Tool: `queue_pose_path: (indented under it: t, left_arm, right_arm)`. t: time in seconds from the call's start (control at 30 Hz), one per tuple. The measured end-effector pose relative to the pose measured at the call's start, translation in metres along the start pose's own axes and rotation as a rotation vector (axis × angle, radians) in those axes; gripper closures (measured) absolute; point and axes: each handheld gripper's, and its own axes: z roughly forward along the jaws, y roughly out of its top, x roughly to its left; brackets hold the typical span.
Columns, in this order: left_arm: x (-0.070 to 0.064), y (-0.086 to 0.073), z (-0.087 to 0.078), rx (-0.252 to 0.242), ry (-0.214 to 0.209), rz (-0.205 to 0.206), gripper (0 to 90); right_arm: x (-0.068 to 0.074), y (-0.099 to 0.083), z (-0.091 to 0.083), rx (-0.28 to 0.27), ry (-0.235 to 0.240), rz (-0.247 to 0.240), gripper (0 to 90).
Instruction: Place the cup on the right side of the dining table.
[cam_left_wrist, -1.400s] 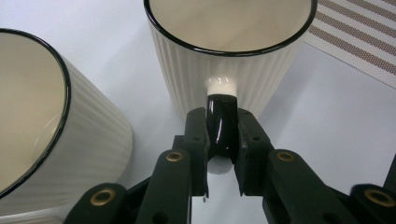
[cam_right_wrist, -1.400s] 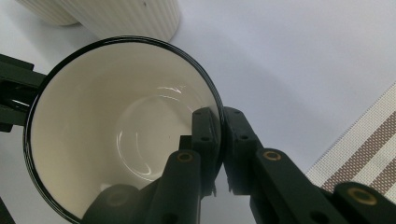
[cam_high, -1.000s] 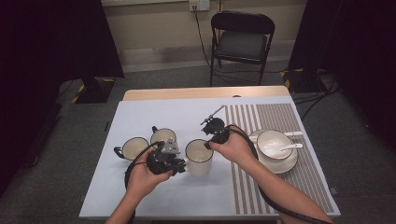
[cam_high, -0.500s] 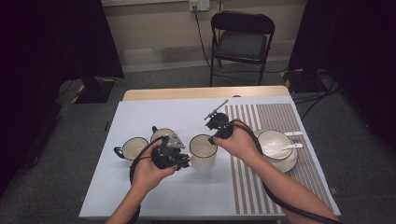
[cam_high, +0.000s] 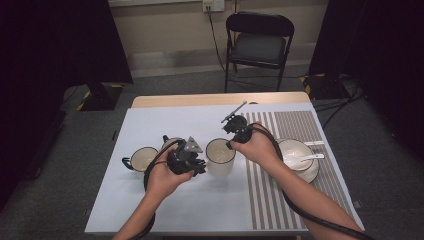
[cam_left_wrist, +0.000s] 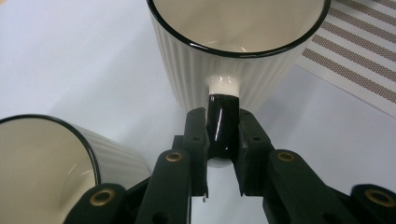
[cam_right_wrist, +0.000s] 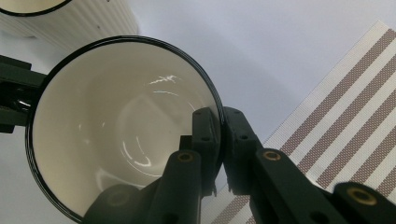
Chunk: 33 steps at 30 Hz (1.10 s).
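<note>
From the high view we look forward and down from above the person's side of the table, far enough back to take in the whole tabletop, a chair beyond it and the floor; from the left gripper view we ride close behind the left gripper, facing level along its jaws at the side and handle of the middle cup; from the right gripper view we look steeply down past the right gripper into that cup; all three views share it and the striped mat beside it.
</note>
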Motion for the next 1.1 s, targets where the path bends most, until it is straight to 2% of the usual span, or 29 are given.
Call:
queue_pose_path:
  t: [0.17,0.53,1.0,1.1]
  left_arm:
    - [0.002,0.005,0.003,0.002,0.003,0.009,77.0]
    - [0.008,0.013,0.01,0.003,0.003,0.002,76.6]
    - [0.017,0.022,0.017,-0.014,0.029,-0.025,75.8]
    - [0.018,0.025,0.018,-0.002,0.038,-0.017,75.8]
  right_arm:
    - [-0.006,0.0,0.0,0.006,0.005,0.015,84.2]
    - [-0.016,0.002,0.001,0.011,-0.001,0.038,84.3]
    - [-0.025,0.01,0.001,0.016,-0.03,0.055,84.4]
    - [-0.028,0.012,0.001,0.013,-0.032,0.062,84.3]
